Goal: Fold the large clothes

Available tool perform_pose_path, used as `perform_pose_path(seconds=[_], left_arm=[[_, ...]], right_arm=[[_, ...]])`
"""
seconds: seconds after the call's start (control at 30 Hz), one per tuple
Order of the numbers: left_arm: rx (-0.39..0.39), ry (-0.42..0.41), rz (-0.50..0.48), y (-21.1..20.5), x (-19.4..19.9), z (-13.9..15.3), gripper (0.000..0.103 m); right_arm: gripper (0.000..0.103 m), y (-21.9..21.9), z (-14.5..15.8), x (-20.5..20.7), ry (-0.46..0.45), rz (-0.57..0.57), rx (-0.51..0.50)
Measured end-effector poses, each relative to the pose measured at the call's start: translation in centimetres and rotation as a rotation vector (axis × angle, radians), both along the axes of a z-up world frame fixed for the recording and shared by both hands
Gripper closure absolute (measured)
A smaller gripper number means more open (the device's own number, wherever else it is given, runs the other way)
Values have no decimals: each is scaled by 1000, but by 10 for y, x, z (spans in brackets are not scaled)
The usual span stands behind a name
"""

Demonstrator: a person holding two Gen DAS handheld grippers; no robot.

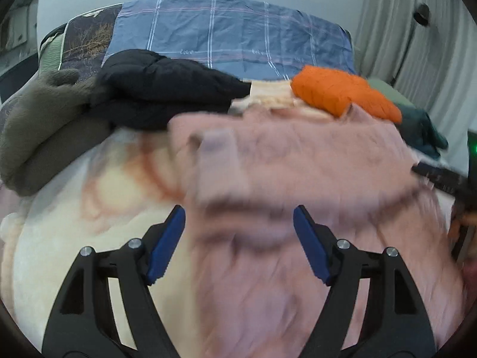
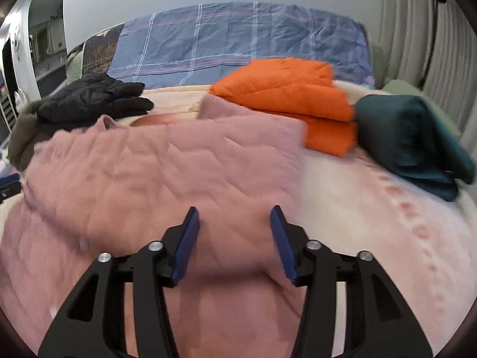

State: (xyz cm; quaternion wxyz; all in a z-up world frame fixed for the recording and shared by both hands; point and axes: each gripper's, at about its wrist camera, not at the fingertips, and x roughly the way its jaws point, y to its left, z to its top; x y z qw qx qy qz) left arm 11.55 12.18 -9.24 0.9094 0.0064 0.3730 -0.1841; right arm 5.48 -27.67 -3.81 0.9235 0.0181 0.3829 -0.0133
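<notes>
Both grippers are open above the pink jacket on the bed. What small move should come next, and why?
Probably lower the right gripper onto the near part of the pink jacket and close on it. Both it and the left gripper are open and hold nothing, and the jacket lies spread out, while the orange jacket and the green garment are already folded.

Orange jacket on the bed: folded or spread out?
Folded: the orange jacket sits as a compact stacked bundle, layered edges showing, beside the teal bundle.
</notes>
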Motion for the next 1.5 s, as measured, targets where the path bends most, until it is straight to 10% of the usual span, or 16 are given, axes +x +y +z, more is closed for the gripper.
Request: perform_pose_path(seconds=[0.2,0.57,1.17,1.27,1.3,1.43,1.5], left_arm=[[-17,190,-77,30,-37,-39,28],[-37,193,-227,34,-101,-42,29],[-373,276,-301,57,-198,-45,41],[-383,244,-291,55,-201,-38,72],[-389,233,-288,56,-201,-35,85],[-366,173,-271,54,-200,-16,91],[-340,125,-274,49,-201,-2,91]], right_arm=[[46,-39,-12,-58,102,-34,134],[46,-58,-42,-145,179,-26,417],[44,-61,-37,-266,138,194,705],[45,-58,-36,-270,131,232,724],[46,-52,-36,-269,136,248,700],[89,-51,-30,-268,103,240,688],[92,-64,-22,-269,34,207,779]])
